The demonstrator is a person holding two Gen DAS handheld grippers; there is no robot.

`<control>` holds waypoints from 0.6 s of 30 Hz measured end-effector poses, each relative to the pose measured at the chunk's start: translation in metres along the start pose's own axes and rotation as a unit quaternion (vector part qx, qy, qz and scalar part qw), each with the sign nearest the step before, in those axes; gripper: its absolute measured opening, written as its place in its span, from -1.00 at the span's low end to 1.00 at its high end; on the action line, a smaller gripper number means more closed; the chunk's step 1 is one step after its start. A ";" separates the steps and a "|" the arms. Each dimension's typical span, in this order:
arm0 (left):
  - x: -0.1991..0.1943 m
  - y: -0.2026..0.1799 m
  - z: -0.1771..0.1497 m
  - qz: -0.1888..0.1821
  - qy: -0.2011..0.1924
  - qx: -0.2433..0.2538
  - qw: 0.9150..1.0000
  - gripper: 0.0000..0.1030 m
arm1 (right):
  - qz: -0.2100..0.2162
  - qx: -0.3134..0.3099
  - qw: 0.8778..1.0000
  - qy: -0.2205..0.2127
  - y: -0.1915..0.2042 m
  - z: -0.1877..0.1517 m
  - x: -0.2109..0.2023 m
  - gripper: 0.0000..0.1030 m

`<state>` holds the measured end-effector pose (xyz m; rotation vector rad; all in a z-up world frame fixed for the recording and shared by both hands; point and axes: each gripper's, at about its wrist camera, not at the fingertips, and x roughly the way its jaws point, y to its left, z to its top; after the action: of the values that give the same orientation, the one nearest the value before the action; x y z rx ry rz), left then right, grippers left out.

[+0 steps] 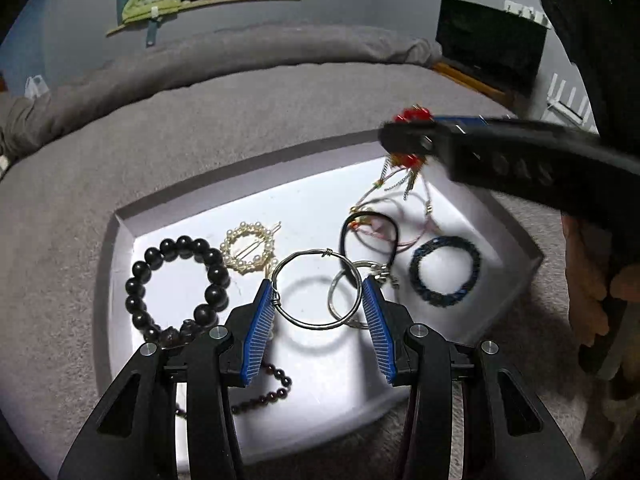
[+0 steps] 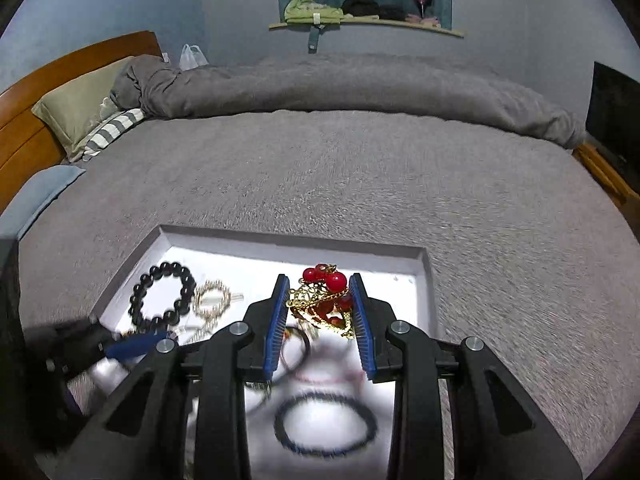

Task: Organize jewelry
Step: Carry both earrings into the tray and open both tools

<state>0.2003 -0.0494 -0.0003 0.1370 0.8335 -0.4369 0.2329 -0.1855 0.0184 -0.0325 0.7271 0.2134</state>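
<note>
The left gripper (image 1: pixel 318 304) grips a silver wire bangle (image 1: pixel 316 290) between its jaws, above the white tray (image 1: pixel 124 220). Beyond, the right gripper (image 2: pixel 320 316) clamps a red-beaded gold ornament (image 2: pixel 326 300) over the tray, which lies on the grey bed (image 2: pixel 360 168).

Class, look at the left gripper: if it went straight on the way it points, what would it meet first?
Probably the large silver wire hoop, which the left gripper already holds between its pads; behind it lies the white tray floor.

My left claw (image 1: pixel 318 306) & right claw (image 2: pixel 320 308): matte black plastic arms w/ cut-out slots, round silver screws at the pivots, ribbed blue pads (image 1: pixel 260 332) inside each finger.
</note>
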 end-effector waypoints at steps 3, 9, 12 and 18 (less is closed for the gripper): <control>0.008 0.005 -0.001 0.007 0.011 -0.011 1.000 -0.08 | 0.007 0.006 1.000 0.018 0.004 0.003 0.016 -0.40; 0.016 0.013 -0.003 0.011 0.023 -0.021 0.999 0.04 | 0.005 0.001 0.998 0.058 0.017 -0.002 0.037 -0.40; 0.015 0.015 -0.005 0.009 0.021 -0.027 0.999 0.13 | 0.001 0.005 0.998 0.070 0.017 -0.004 0.041 -0.40; 0.005 0.014 -0.008 0.010 0.012 -0.031 0.999 0.15 | -0.001 0.019 0.997 0.069 0.008 -0.002 0.034 -0.14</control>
<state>0.2041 -0.0361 -0.0097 0.0933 0.8686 -0.3917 0.2552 -0.1714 -0.0052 -0.0113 0.8695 0.1959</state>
